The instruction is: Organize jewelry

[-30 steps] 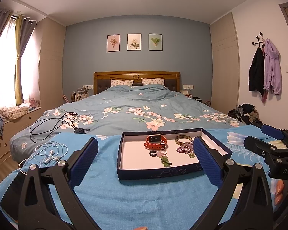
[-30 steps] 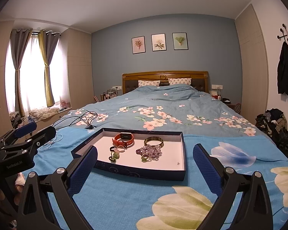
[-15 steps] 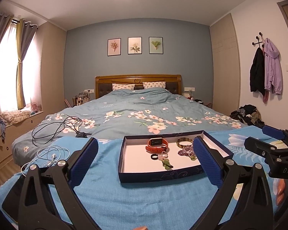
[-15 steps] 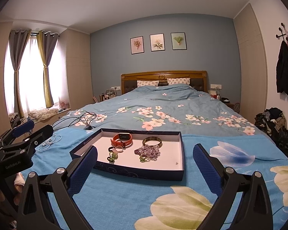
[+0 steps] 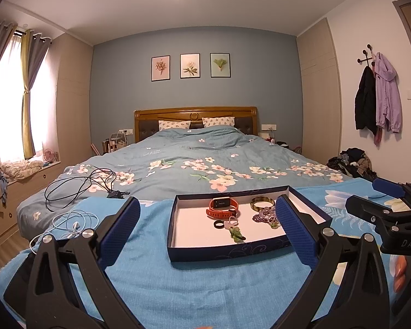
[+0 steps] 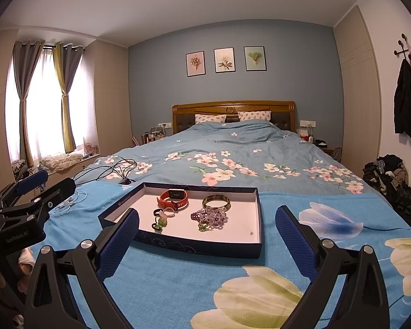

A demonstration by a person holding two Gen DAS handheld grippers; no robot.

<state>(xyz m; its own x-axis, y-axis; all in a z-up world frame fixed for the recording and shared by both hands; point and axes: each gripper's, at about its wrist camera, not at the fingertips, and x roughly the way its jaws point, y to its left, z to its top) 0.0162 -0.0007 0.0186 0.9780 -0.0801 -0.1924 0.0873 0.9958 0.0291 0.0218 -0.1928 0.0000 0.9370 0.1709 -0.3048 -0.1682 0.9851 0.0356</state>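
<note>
A shallow navy box (image 5: 227, 252) (image 6: 194, 245) with a white floor lies on the blue blanket. In it are an orange watch (image 5: 222, 207) (image 6: 174, 198), a gold-green bangle (image 5: 262, 201) (image 6: 216, 201), a purple bead bracelet (image 5: 264, 215) (image 6: 209, 216), a black ring (image 5: 219, 224) and small green pieces (image 5: 237, 233) (image 6: 159, 223). My left gripper (image 5: 205, 231) is open and empty, just short of the box. My right gripper (image 6: 205, 233) is open and empty, also just short of it.
Black cables (image 5: 79, 183) and white earphones (image 5: 74, 223) lie on the bed to the left of the box. The blue flowered blanket (image 6: 233, 282) covers the bed's foot. A clothes pile (image 6: 391, 178) sits on the floor at right.
Both views have tilted down a little, so the box sits lower in frame. Both grippers stay open and nothing in the box has moved.
</note>
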